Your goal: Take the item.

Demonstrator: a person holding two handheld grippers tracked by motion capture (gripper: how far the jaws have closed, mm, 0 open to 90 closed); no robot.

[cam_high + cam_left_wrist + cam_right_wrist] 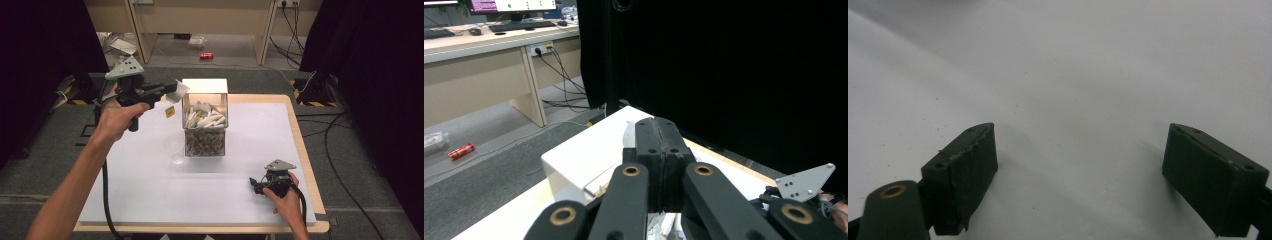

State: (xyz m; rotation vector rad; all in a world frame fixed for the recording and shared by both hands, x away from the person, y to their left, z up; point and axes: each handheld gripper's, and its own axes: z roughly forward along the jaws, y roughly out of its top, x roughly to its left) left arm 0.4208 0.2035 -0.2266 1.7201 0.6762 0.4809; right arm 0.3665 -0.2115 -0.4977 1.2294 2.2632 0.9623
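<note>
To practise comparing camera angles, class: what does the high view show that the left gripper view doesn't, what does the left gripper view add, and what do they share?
High view's own: the yellow tag dangling below the left claw, and the person's left forearm. Left gripper view's own: a keyboard and monitor on a desk beyond the table. Shared: the white sachet pinched in the shut left claw, the clear box, the red can on the floor, and the right gripper's grey plate.
</note>
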